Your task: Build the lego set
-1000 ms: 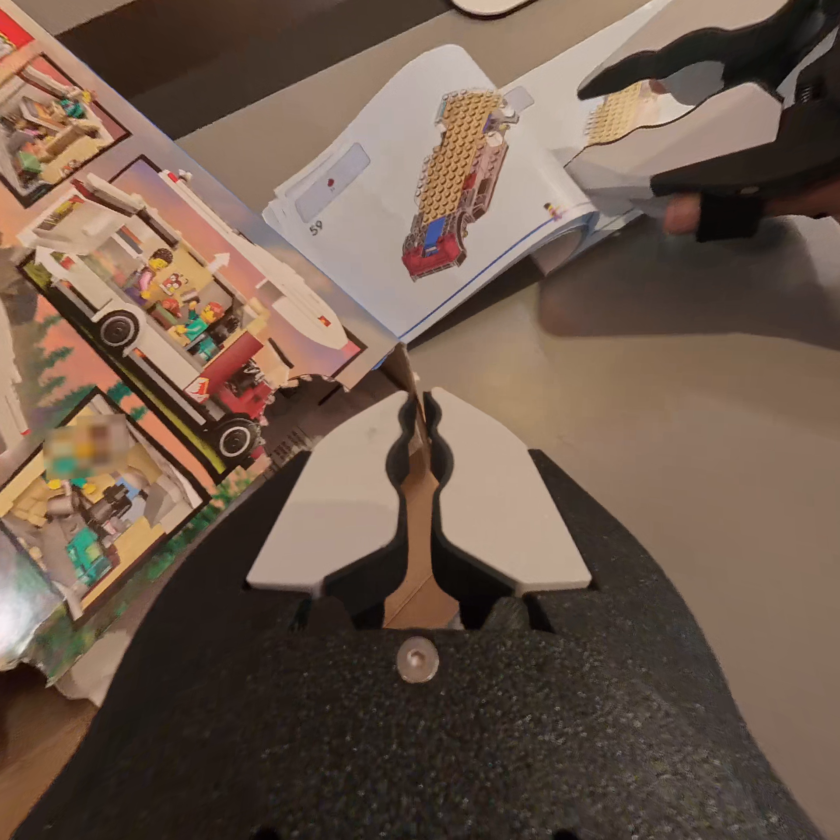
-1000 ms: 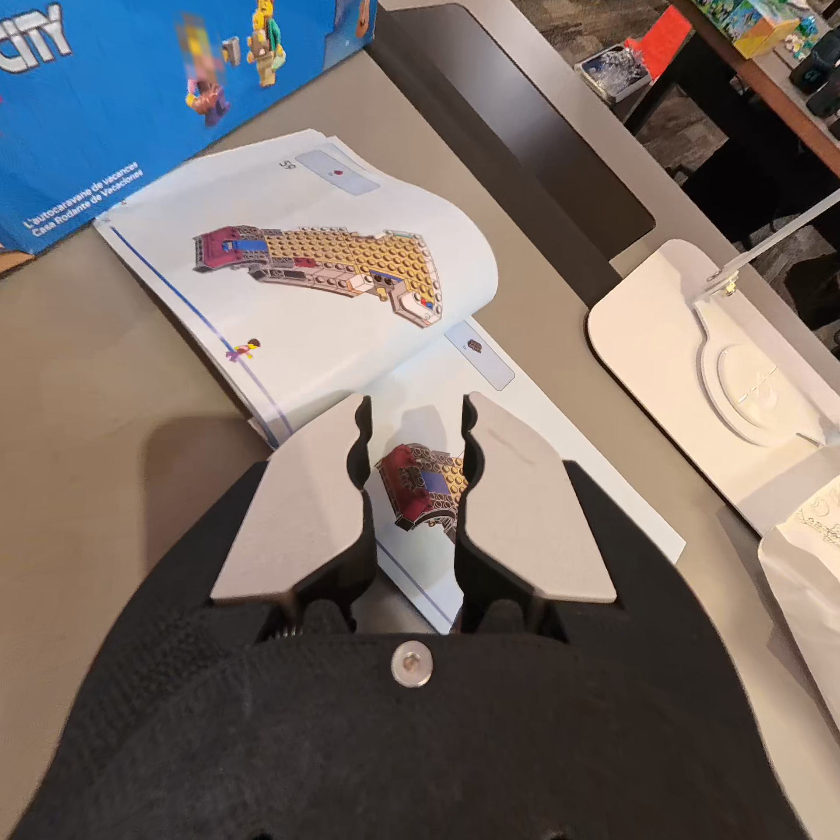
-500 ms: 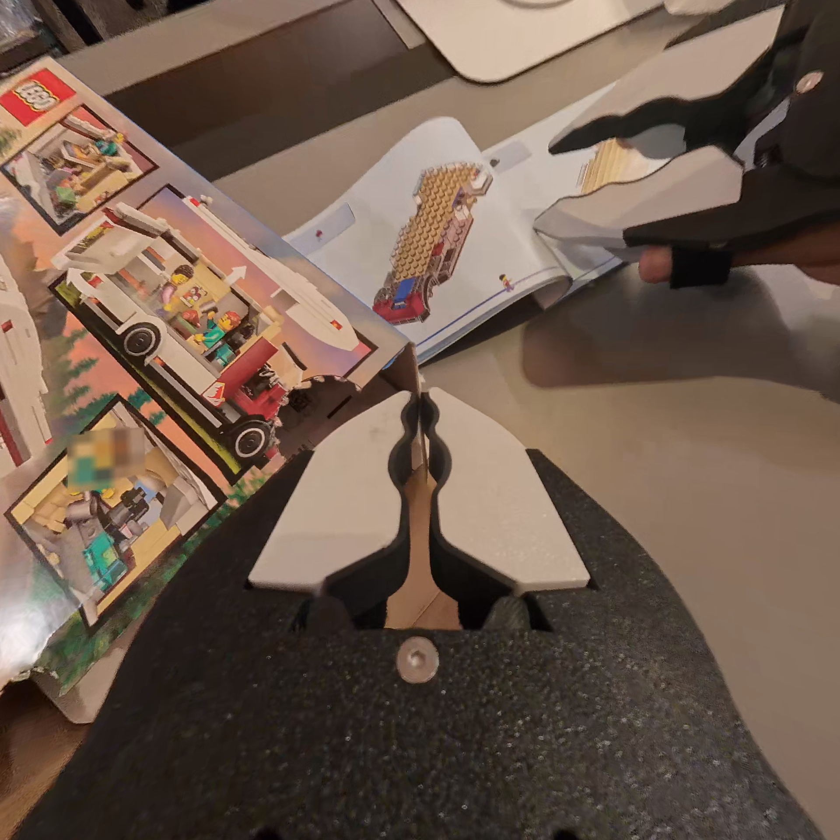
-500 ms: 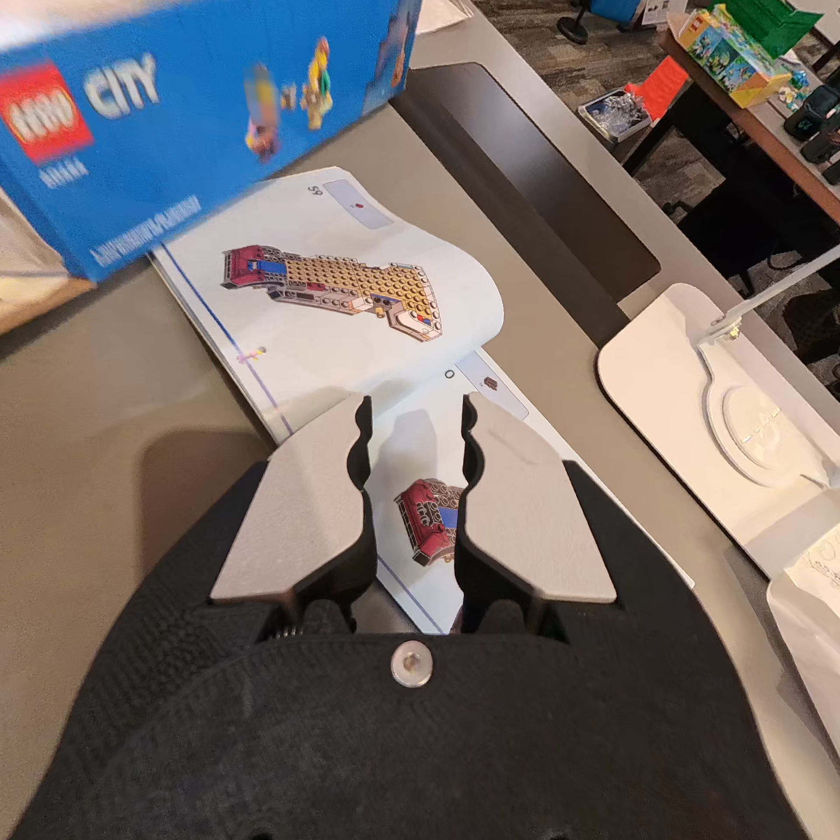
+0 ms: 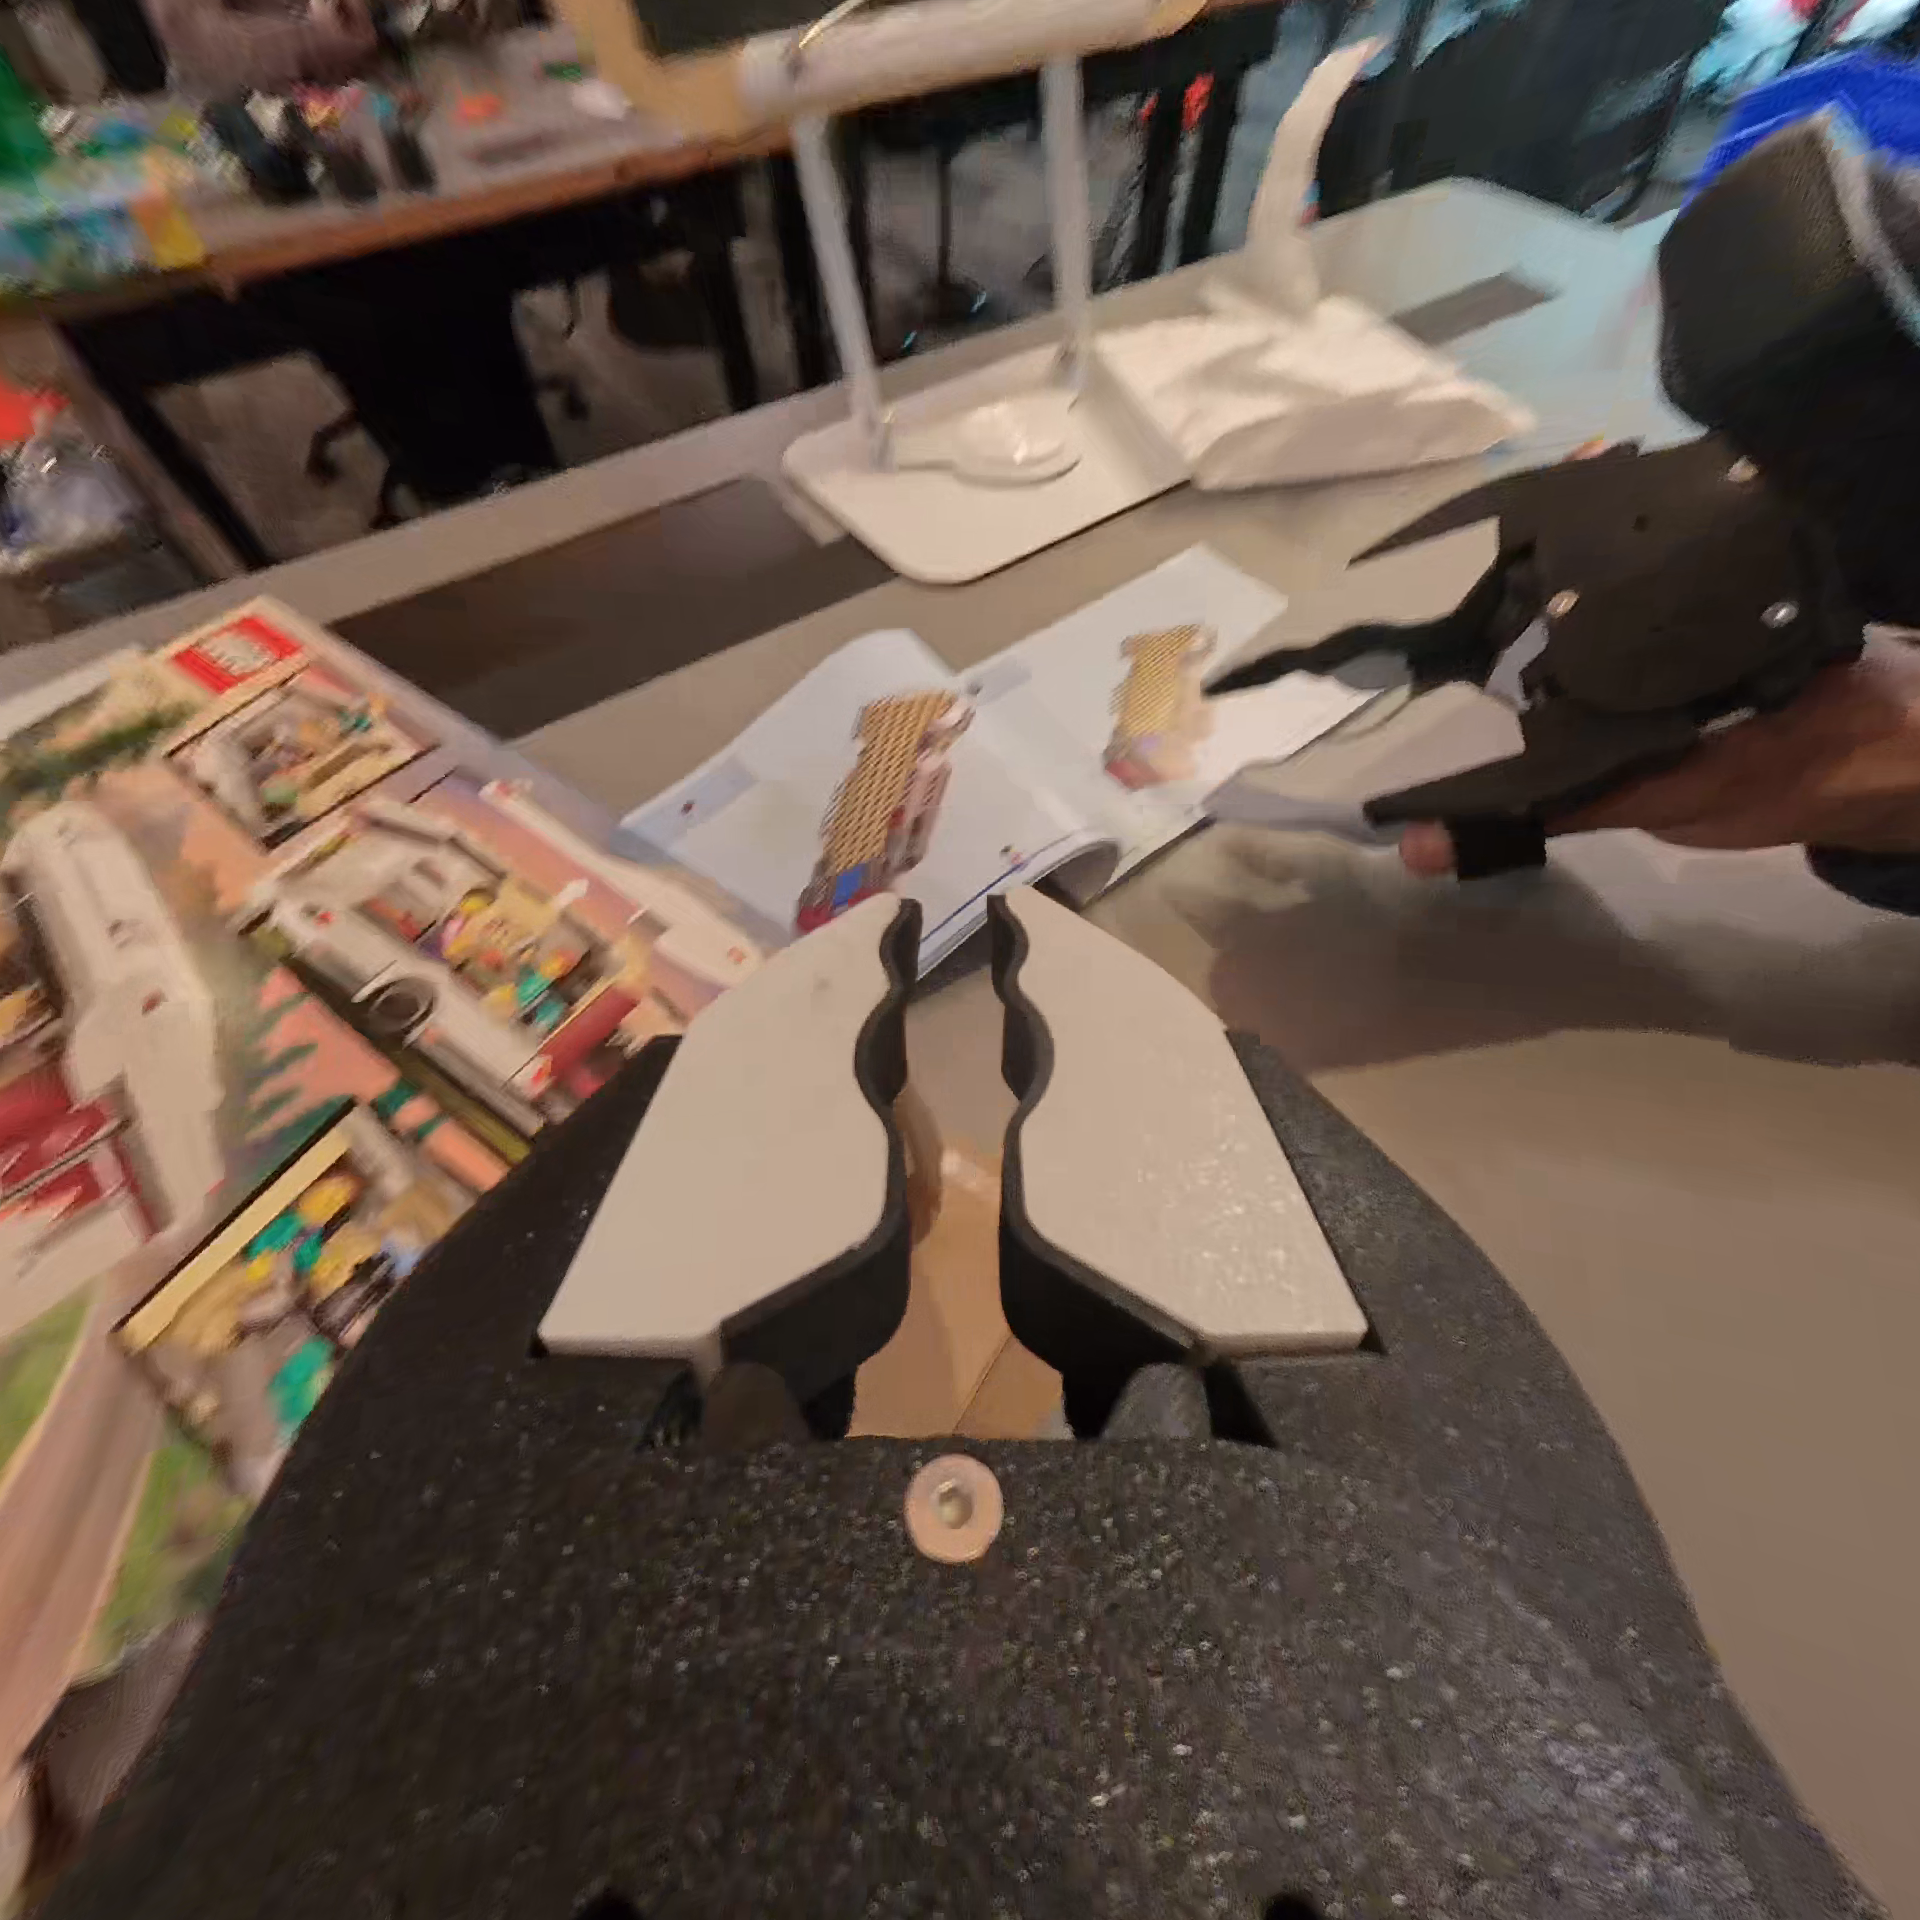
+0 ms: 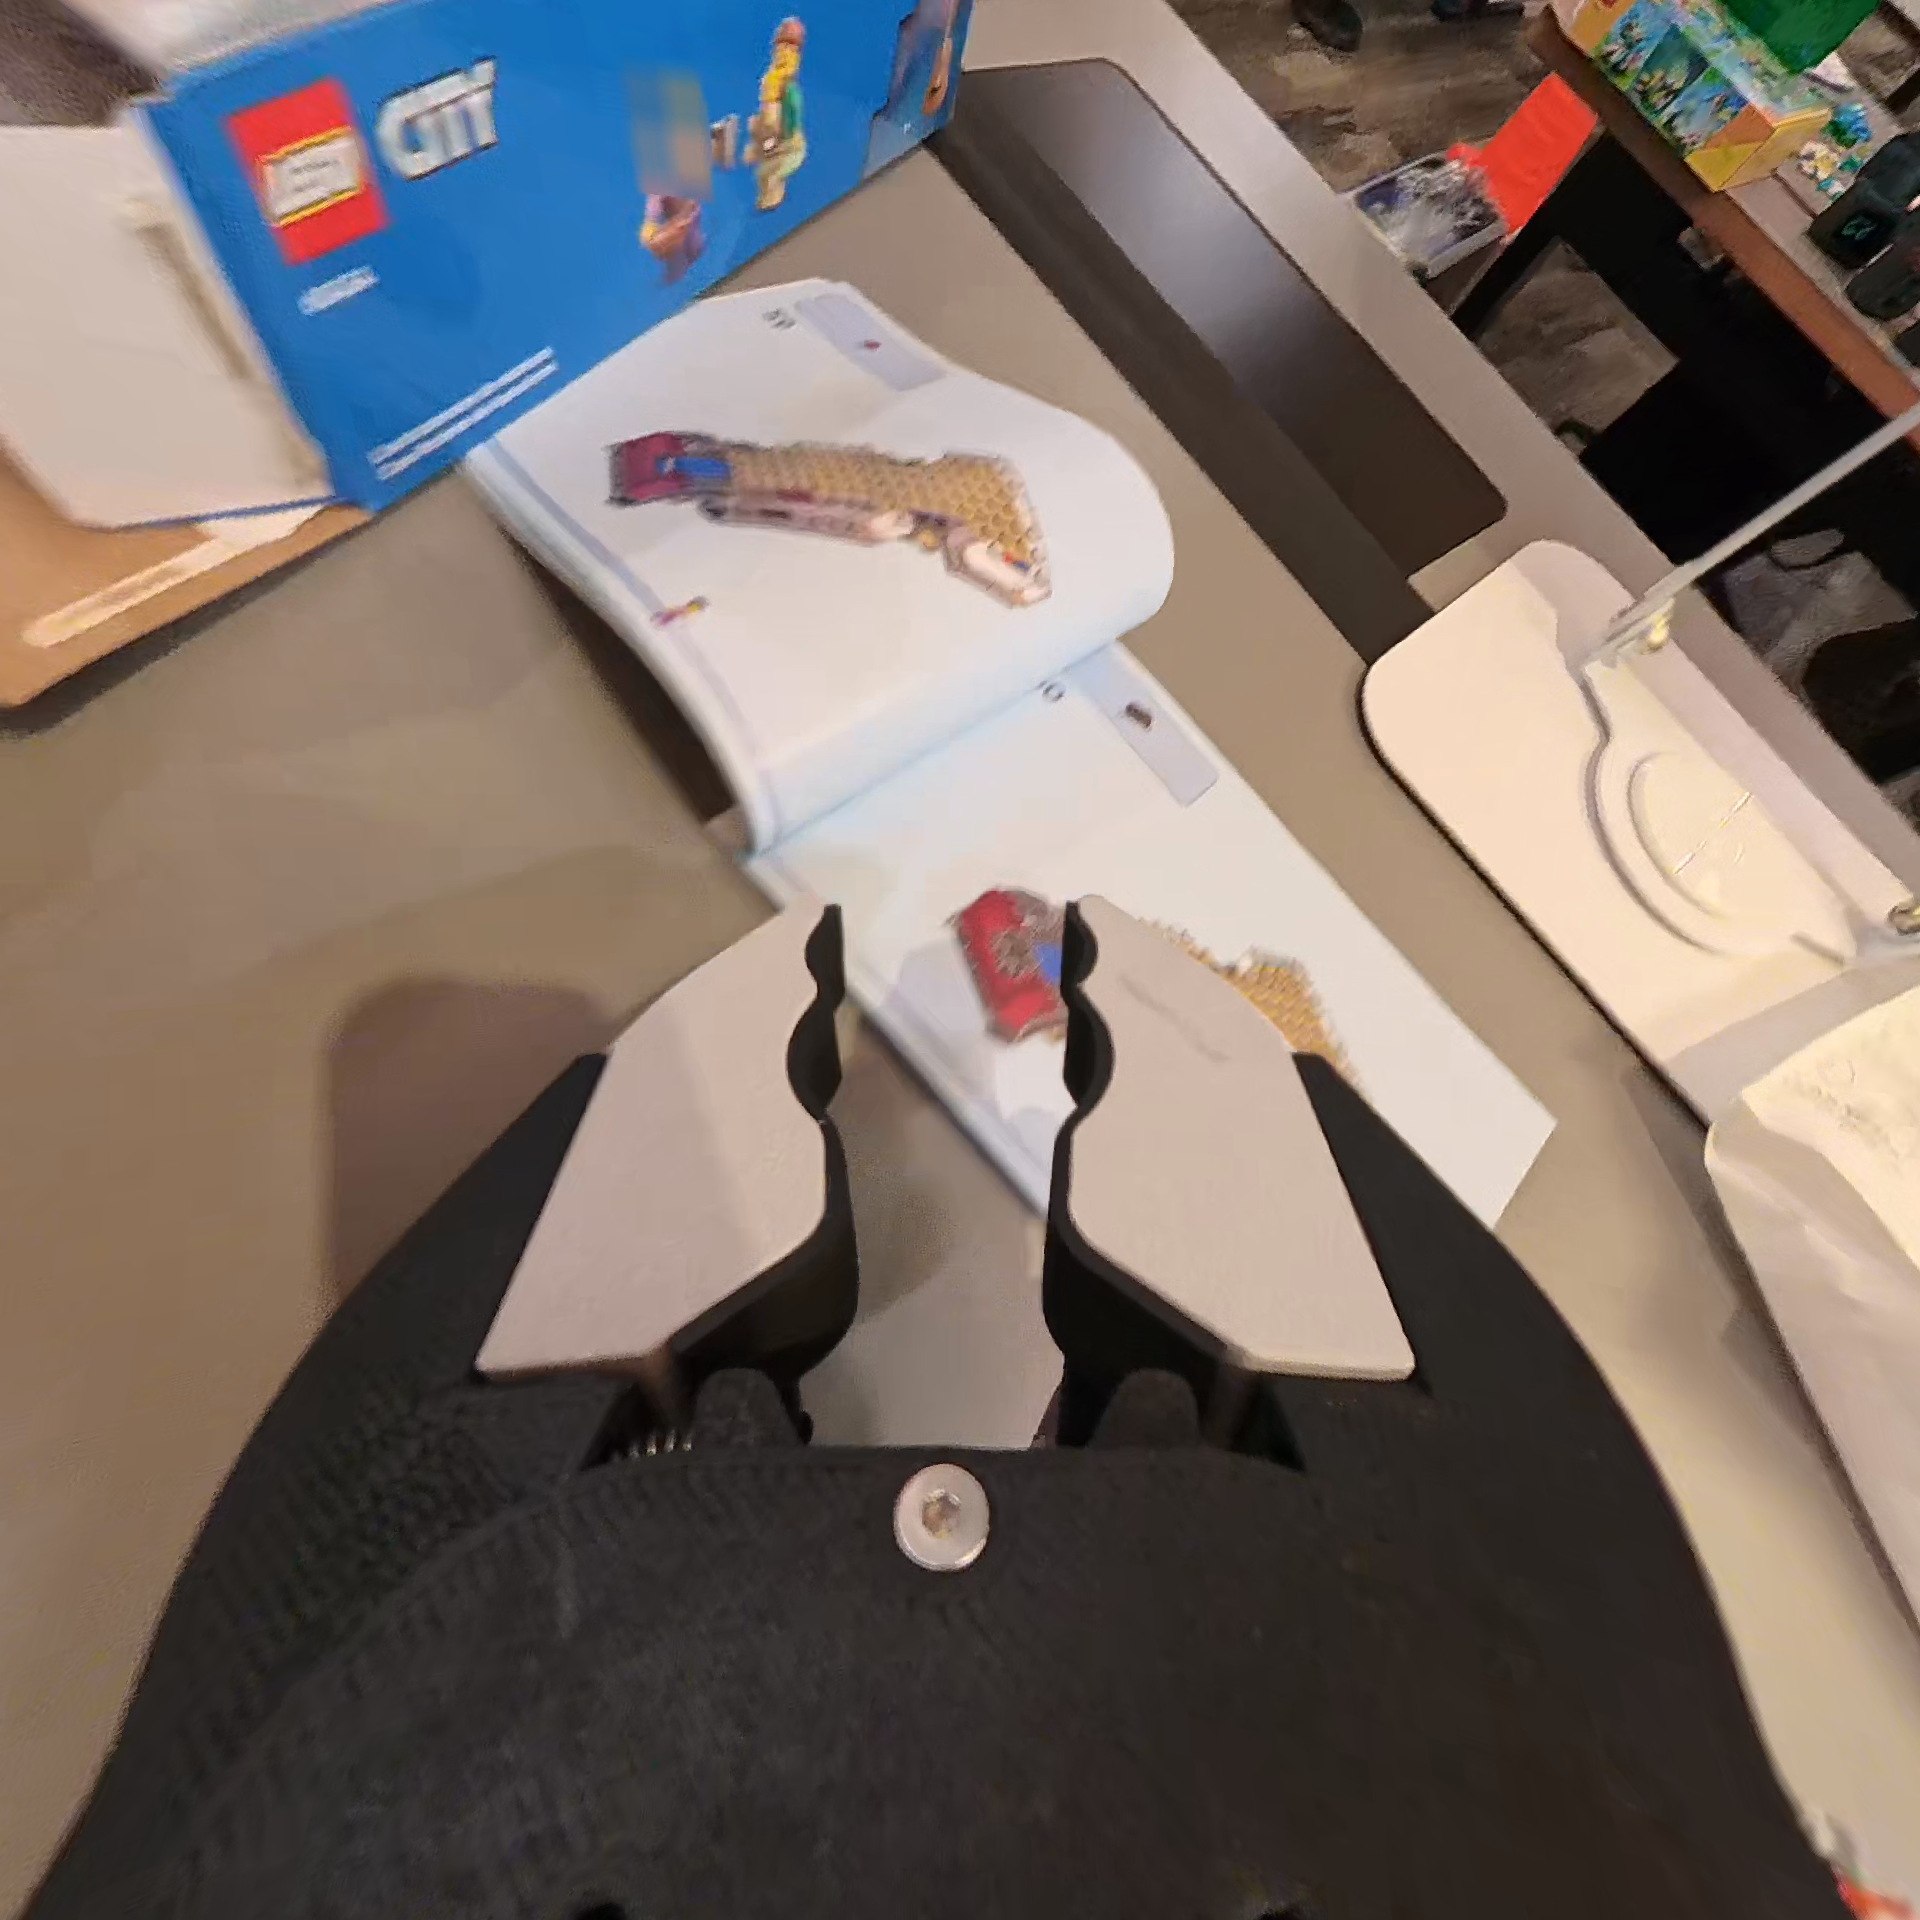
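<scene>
- I'm seeing the left gripper [image 5: 948, 914] standing narrowly apart, gripping nothing; brown flap [image 5: 961, 1247] sitting loose between the fingers, could snag.
- Right gripper [image 6: 948, 920] hovering wide over the booklet [image 6: 862, 561]; box [image 6: 499, 239] overlapping its edge, could drag pages.

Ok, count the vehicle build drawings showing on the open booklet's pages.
2: one on the curled far page, one on the flat near page, partly hidden behind the right gripper.

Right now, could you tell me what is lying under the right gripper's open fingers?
Under the right gripper lies the open instruction booklet on the grey table; a printed red model shows between the fingers. The fingers cover part of the page.
</scene>
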Demonstrator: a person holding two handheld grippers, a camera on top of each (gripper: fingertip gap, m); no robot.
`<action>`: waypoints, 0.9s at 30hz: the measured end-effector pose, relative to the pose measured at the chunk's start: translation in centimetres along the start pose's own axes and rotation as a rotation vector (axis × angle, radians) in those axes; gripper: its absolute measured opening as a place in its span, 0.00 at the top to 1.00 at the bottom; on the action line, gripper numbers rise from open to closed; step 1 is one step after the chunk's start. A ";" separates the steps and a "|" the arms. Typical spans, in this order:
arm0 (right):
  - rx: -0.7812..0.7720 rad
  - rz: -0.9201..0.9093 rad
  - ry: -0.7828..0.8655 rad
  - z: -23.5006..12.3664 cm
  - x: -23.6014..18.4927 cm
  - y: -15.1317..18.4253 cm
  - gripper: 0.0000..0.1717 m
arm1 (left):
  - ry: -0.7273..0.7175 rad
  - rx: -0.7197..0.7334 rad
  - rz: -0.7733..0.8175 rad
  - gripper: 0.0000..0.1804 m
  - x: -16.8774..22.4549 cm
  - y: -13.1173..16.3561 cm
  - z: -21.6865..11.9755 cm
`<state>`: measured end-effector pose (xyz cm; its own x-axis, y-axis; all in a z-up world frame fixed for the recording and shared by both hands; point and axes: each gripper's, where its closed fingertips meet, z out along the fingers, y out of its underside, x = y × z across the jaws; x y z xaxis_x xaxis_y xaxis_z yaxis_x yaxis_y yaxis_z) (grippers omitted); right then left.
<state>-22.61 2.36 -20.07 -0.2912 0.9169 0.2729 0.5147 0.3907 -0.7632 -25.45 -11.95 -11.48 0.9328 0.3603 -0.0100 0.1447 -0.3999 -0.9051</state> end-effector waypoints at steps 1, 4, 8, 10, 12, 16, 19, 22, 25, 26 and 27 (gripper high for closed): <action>0.000 0.007 -0.029 -1.1 -0.9 0.5 0.77 | 0.044 0.030 0.011 0.92 1.0 -0.5 0.3; 0.002 -0.011 -0.138 -5.1 -4.8 2.7 0.76 | 0.140 0.053 0.082 0.87 4.2 -0.9 2.2; 0.034 -0.014 -0.230 -12.7 -8.3 6.3 0.75 | 0.202 -0.008 0.205 0.83 8.2 0.7 5.2; 0.040 -0.005 -0.252 -17.3 -8.6 8.1 0.75 | 0.242 -0.033 0.250 0.83 10.2 1.6 6.3; 0.040 0.003 -0.269 -22.2 -7.8 9.9 0.76 | 0.282 -0.054 0.263 0.82 11.9 2.4 7.2; -0.053 -0.013 -0.168 -31.7 -1.2 15.1 0.78 | 0.302 -0.086 0.265 0.82 13.7 3.5 8.1; -0.201 -0.060 -0.020 -37.4 7.0 20.6 0.81 | 0.297 -0.096 0.262 0.82 14.3 3.9 8.3; -0.318 -0.153 -0.015 -39.9 12.3 24.8 0.84 | 0.291 -0.103 0.243 0.82 14.7 4.1 8.7; -0.468 -0.288 -0.176 -39.0 13.4 28.6 0.87 | 0.283 -0.130 0.240 0.82 15.1 4.5 9.4; -0.514 -0.324 -0.238 -38.3 13.5 29.6 0.88 | 0.280 -0.142 0.241 0.82 15.3 4.6 9.7; -0.554 -0.346 -0.305 -37.7 13.3 30.6 0.89 | 0.277 -0.151 0.243 0.82 15.5 4.7 9.9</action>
<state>19.64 29.60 -17.75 -0.6823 0.7008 0.2082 0.6620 0.7131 -0.2307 -13.60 0.08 -20.13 0.9966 0.0071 -0.0818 -0.0630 -0.5727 -0.8174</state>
